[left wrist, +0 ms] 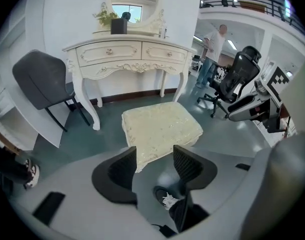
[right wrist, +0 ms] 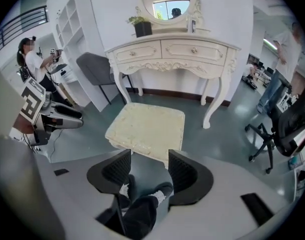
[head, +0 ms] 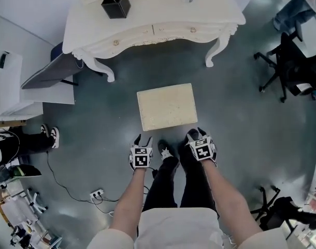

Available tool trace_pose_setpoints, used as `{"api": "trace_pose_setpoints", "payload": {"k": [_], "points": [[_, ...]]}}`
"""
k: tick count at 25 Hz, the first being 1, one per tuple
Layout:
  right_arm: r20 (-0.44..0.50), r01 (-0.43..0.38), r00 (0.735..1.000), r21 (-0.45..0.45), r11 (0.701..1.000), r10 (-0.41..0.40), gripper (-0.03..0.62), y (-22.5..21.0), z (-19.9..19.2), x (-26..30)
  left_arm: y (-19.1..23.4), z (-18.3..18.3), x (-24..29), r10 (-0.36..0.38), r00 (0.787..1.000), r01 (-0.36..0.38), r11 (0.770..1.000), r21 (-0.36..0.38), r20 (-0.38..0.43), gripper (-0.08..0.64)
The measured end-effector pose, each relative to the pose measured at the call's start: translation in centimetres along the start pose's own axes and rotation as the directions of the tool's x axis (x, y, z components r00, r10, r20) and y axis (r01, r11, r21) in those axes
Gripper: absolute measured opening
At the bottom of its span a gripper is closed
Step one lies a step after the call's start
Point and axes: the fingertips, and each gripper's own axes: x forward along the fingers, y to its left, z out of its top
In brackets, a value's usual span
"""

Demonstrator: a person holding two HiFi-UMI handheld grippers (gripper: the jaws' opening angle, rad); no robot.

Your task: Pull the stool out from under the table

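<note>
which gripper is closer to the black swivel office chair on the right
Right. The right gripper is off the cream cushioned stool's near right corner, on the black swivel office chair's side; the left gripper is off its near left corner, farther away.

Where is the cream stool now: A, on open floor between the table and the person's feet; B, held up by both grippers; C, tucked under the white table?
A: the stool stands on bare floor, wholly clear of the table.
</note>
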Motion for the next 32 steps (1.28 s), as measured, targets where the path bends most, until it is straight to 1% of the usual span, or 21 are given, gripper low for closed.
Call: {"api": "trace_pose_setpoints", "payload": {"k": [2,6,8,12,17,21,23,26,27,28,30,32], "points": [[0.019,-0.009,1.0,-0.017,1.0,0.009,0.262,1.2,1.3,-1.9,-0.4,1.3,-2.3,-0.009,1.0,0.009,1.0,-0.024,0.026,0.239],[0.028,-0.01,1.0,-0.01,1.0,0.01,0.262,2.0,3.6,-4.5,-1.3,3.8,-5.2,-0.015,0.997,0.021,0.998,-0.066,0.08,0.239],[0.045,-0.006,0.999,-0.007,1.0,0.006,0.262,1.8,4.3,-5.7,-2.4,4.9,-6.3,-0.028,0.995,0.037,0.995,-0.088,0.093,0.239],[0.084,0.011,0.996,0.01,1.0,-0.012,0.262,2.0,5.2,-8.2,-3.9,6.1,-8.9,-0.052,0.993,0.062,0.993,-0.104,0.105,0.239],[0.134,-0.028,0.991,-0.02,0.999,0.03,0.262,4.4,7.2,-11.2,-4.1,8.2,-12.3,-0.046,0.99,0.063,0.99,-0.129,0.134,0.239],[0.188,-0.052,0.981,0.0,0.999,0.051,0.262,5.0,8.2,-13.5,-4.8,9.9,-14.2,-0.046,0.984,0.072,0.986,-0.148,0.174,0.239],[0.21,-0.058,0.976,0.02,0.998,0.053,0.262,5.7,8.3,-14.2,-4.9,10.2,-15.4,-0.049,0.981,0.076,0.987,-0.14,0.19,0.239],[0.238,-0.074,0.97,0.077,0.994,0.054,0.262,7.0,7.6,-15.4,-5.2,10.2,-17.1,-0.055,0.976,0.083,0.988,-0.128,0.209,0.239],[0.248,-0.079,0.967,0.078,0.994,0.057,0.262,7.2,7.6,-15.9,-5.4,10.4,-17.3,-0.063,0.975,0.091,0.988,-0.123,0.214,0.239],[0.257,-0.084,0.964,0.063,0.994,0.065,0.262,7.6,7.5,-16.2,-5.5,10.6,-17.4,-0.072,0.974,0.097,0.989,-0.11,0.216,0.239],[0.273,-0.09,0.958,0.007,0.996,0.084,0.262,8.4,7.5,-16.6,-5.5,10.9,-17.6,-0.08,0.972,0.099,0.992,-0.075,0.221,0.239],[0.292,-0.08,0.953,-0.028,0.996,0.085,0.253,8.7,7.8,-16.8,-5.2,11.0,-17.8,-0.083,0.969,0.098,0.994,-0.055,0.232,0.239]]}}
